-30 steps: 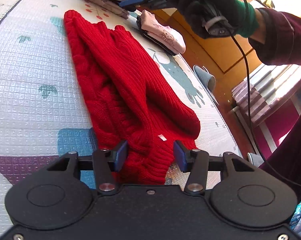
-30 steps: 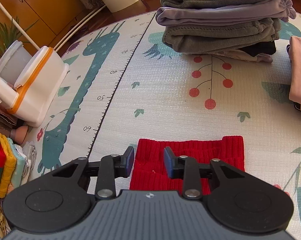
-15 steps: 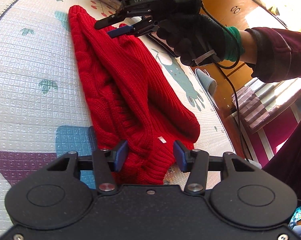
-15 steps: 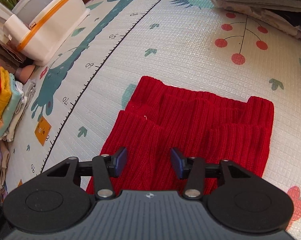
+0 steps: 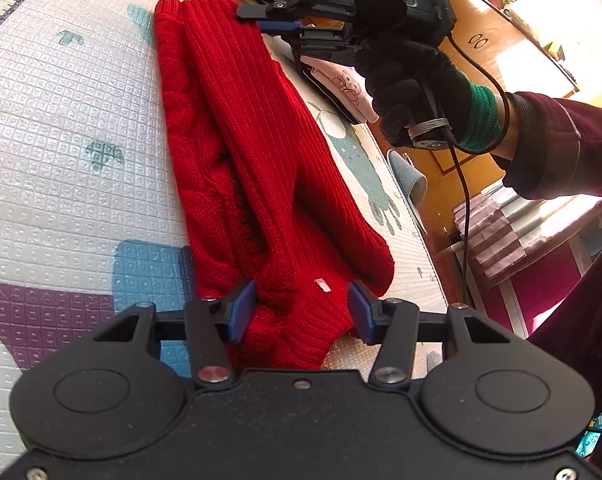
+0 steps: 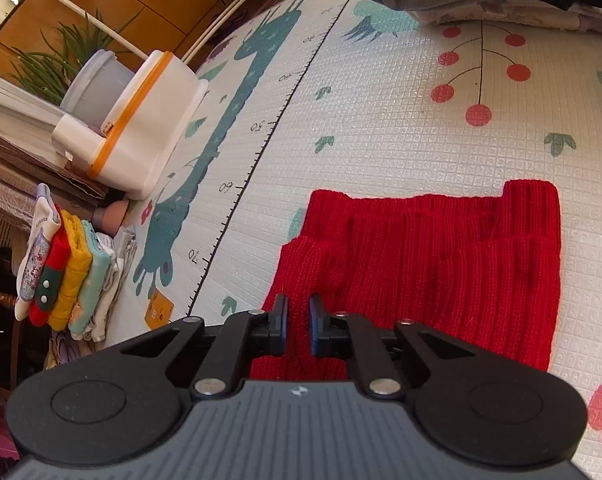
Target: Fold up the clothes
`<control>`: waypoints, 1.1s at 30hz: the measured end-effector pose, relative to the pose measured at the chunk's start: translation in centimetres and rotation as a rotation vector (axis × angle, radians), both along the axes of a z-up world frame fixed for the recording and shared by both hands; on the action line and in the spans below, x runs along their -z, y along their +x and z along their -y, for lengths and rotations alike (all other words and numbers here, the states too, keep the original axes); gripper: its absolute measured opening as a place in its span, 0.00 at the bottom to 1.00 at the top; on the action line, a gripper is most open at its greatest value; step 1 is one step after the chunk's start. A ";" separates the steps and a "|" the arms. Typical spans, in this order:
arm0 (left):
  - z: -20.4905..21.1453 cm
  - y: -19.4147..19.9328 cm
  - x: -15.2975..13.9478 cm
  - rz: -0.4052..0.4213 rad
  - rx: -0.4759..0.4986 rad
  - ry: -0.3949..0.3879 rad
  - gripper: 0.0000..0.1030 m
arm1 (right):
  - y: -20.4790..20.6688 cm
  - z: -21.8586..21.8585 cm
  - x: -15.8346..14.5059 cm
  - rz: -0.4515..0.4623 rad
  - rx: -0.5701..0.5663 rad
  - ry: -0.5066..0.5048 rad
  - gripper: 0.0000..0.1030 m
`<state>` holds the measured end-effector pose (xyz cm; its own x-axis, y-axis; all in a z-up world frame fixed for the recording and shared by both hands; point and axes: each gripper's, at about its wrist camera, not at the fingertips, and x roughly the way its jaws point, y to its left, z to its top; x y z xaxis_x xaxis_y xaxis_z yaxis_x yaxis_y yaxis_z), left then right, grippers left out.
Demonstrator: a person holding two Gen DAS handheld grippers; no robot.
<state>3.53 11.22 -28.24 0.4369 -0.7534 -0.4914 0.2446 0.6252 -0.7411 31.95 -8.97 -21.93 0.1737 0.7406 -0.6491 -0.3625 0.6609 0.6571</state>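
Underneath, embossed play mat (image 6: 381, 128) — wooden cabinets (image 6: 113, 8) beyond.

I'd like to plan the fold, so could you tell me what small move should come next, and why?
Probably close the left tongs on the collar end of the red sweater: they stand open around it, while the right tongs look nearly shut on the hem end.

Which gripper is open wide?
The left gripper. Its blue pads sit far apart, either side of the red sweater's collar end. The right gripper is nearly shut, pinching a sweater edge.
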 end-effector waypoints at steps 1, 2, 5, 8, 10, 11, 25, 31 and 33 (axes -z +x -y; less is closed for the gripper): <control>-0.1 0.0 0.1 -0.002 -0.002 -0.004 0.48 | 0.1 -0.1 -0.3 0.010 0.003 0.009 0.12; -0.2 0.0 0.1 -0.005 -0.004 -0.009 0.48 | 0.2 -0.1 -0.6 0.021 0.007 0.017 0.12; -0.4 -0.1 0.4 -0.022 -0.016 -0.033 0.48 | 0.7 -0.6 -0.7 0.042 0.011 0.008 0.12; -1.4 -0.1 1.1 -0.068 -0.050 -0.094 0.47 | 0.8 -0.9 -0.1 0.055 0.013 -0.029 0.12; -2.0 0.0 1.6 -0.098 -0.073 -0.123 0.41 | 0.8 -1.0 0.5 0.057 0.018 -0.063 0.12; -2.3 0.1 1.5 -0.106 -0.078 -0.120 0.39 | 0.8 -1.0 0.8 0.058 0.021 -0.080 0.12; 2.7 3.0 -2.4 0.195 0.084 0.286 0.59 | -1.5 2.0 -2.3 0.103 0.016 0.012 0.12; 5.2 2.4 -2.3 0.270 0.176 0.376 0.84 | -3.3 4.4 -5.7 0.136 0.009 0.118 0.12; 5.4 2.7 -2.8 0.280 0.188 0.399 0.83 | -3.4 4.3 -6.2 0.143 0.000 0.130 0.12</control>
